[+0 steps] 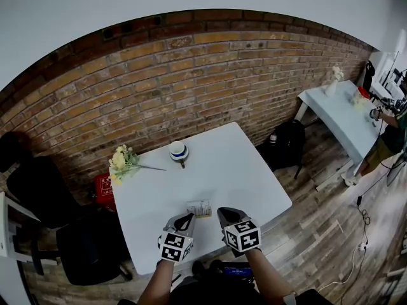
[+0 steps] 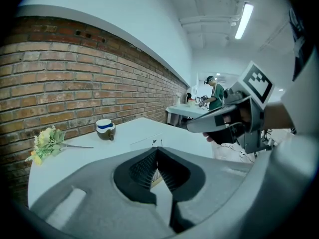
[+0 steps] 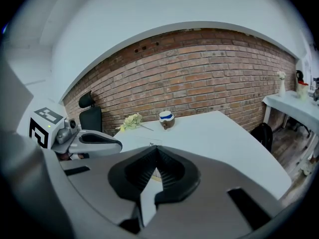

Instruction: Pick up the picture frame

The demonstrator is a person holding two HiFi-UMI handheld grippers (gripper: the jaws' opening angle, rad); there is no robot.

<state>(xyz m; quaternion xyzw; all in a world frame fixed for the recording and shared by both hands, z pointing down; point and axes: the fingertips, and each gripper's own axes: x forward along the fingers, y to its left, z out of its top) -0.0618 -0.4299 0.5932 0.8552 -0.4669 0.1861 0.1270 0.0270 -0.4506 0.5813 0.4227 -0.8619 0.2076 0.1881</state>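
A small picture frame [image 1: 200,208] with a pale picture and a wooden edge sits on the white table [image 1: 254,183] near its front edge. My left gripper [image 1: 186,220] is just left of it and my right gripper [image 1: 228,216] just right of it, both shut and holding nothing. In the left gripper view the frame [image 2: 147,141] shows just past the closed tips of the left gripper [image 2: 157,151], with the right gripper [image 2: 224,119] alongside. In the right gripper view the frame [image 3: 149,146] lies just beyond the right gripper [image 3: 157,151].
A blue-and-white cup [image 1: 179,150] and a bunch of pale yellow flowers [image 1: 123,162] lie farther back on the table. Black chairs [image 1: 38,189] stand to the left, a black backpack [image 1: 284,143] by the brick wall. A second white table [image 1: 340,116] and a person [image 1: 388,135] are at the right.
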